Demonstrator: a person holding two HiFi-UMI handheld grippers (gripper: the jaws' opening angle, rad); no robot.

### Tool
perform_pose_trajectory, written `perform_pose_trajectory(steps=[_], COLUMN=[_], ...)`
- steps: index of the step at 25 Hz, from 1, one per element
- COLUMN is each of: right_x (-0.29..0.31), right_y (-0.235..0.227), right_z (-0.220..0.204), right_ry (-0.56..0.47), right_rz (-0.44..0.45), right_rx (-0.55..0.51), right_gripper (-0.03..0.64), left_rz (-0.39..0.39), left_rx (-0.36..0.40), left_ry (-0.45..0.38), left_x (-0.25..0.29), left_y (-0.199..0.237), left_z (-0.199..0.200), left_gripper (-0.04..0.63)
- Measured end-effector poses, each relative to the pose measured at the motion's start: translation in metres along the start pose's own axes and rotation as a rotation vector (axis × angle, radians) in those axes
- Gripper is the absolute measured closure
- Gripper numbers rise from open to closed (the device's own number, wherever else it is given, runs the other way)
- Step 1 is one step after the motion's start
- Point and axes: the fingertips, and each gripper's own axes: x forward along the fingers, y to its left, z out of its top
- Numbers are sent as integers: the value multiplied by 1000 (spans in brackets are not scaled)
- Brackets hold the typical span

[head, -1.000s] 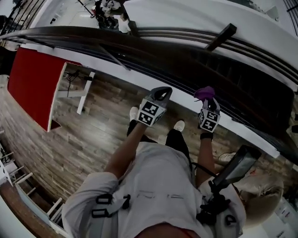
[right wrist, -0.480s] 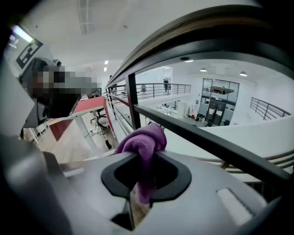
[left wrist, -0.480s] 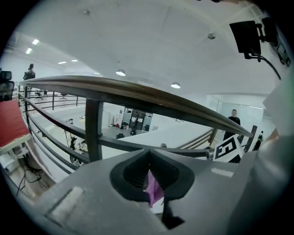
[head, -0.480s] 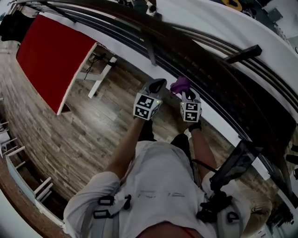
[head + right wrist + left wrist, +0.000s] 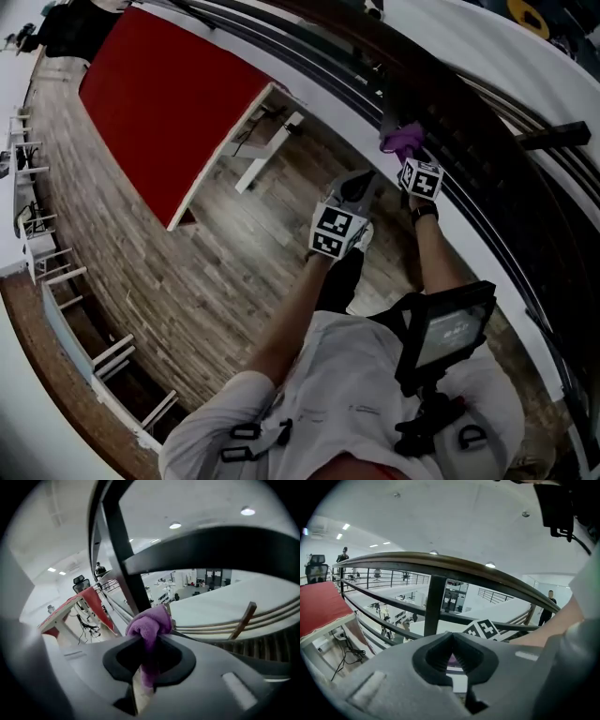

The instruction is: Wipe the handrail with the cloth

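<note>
The dark handrail [image 5: 487,122] curves across the top right of the head view, above thinner bars and a post [image 5: 389,108]. My right gripper [image 5: 410,155] is shut on a purple cloth [image 5: 403,141] and holds it against the railing beside that post. In the right gripper view the bunched cloth [image 5: 150,625] sticks out of the shut right gripper [image 5: 149,639], just under the rail [image 5: 211,545]. My left gripper [image 5: 364,180] hangs lower and to the left, clear of the railing. Its jaws meet with nothing between them, and the left gripper [image 5: 451,641] points at the rail [image 5: 440,562].
A red-topped table [image 5: 169,103] on white legs [image 5: 267,145] stands on the wooden floor [image 5: 187,262] to the left. A white ledge [image 5: 469,244] runs along the foot of the railing. A screen [image 5: 445,333] hangs at the person's chest. A distant person [image 5: 343,554] stands beyond the rail.
The head view has swung round, and the railing now runs steeply down to the right. My right gripper has carried the cloth up against the railing by a post. The left gripper trails lower.
</note>
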Motion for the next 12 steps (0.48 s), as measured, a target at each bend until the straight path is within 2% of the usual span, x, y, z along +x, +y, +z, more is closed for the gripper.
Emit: perform_pose_trajectory(steps=[3,5,8,12], right_x=[28,41,52,45], right_y=[11,13,5,-29], right_z=[14,17,14,1], right_ry=[2,35,94,141], right_rz=[-23,-18,-61,-124], right_rx=[76,51,-18,35], right_gripper=[568,568,568,568], left_rz=[14,9,8,-27], left_rx=[-8,-14,-13,-25], left_ry=[18,24,44,72], left_x=[-9,-8,-7,2], left_y=[20,22,18,0], left_z=[-6,-8,-11,-21], left_gripper=[597,597,597,597])
